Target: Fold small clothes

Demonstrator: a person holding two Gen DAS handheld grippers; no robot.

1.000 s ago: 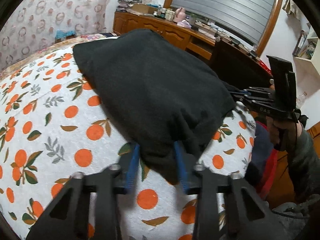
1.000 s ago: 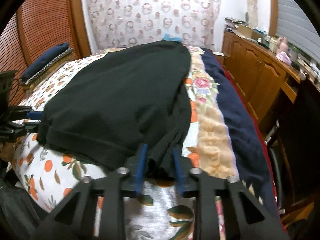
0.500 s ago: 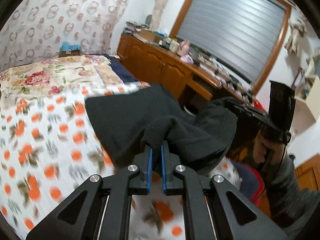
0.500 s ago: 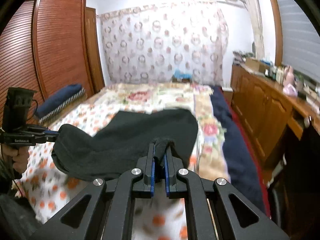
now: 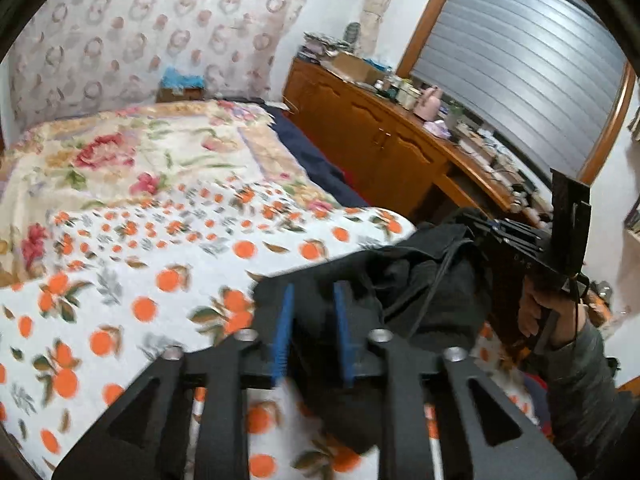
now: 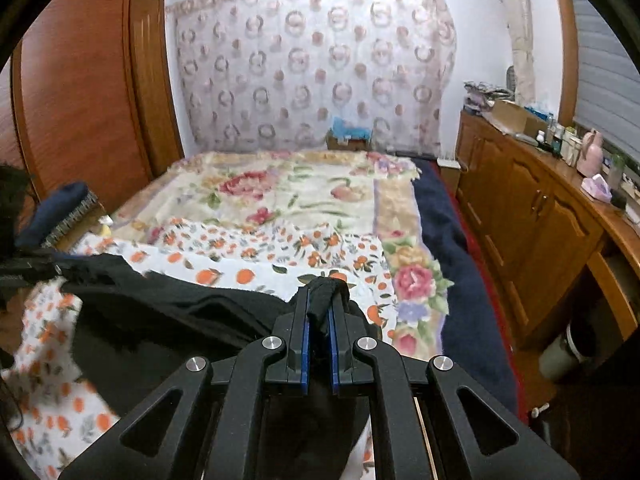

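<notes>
A black garment (image 5: 420,288) hangs bunched over the near edge of the bed, stretched between both grippers. My left gripper (image 5: 312,292) has its blue pads apart and its jaws are opening; black cloth lies loosely between them. My right gripper (image 6: 318,300) is shut on a folded corner of the black garment (image 6: 160,320), which pokes up between the pads. In the left wrist view the right gripper (image 5: 476,220) shows at the right, held by a hand (image 5: 552,312). The left gripper (image 6: 40,268) is dimly seen at the left edge of the right wrist view.
The bed carries an orange-print sheet (image 5: 140,300) over a floral blanket (image 5: 140,152) and a navy cover (image 6: 440,240). A cluttered wooden dresser (image 6: 540,220) runs along the right side. A wooden wardrobe (image 6: 80,100) stands left of the bed, a patterned curtain (image 6: 312,60) behind it.
The garment lay flat on the bed; both grippers closed on its near edge, then lifted and drew it back into a bunch. The left pads have since parted again.
</notes>
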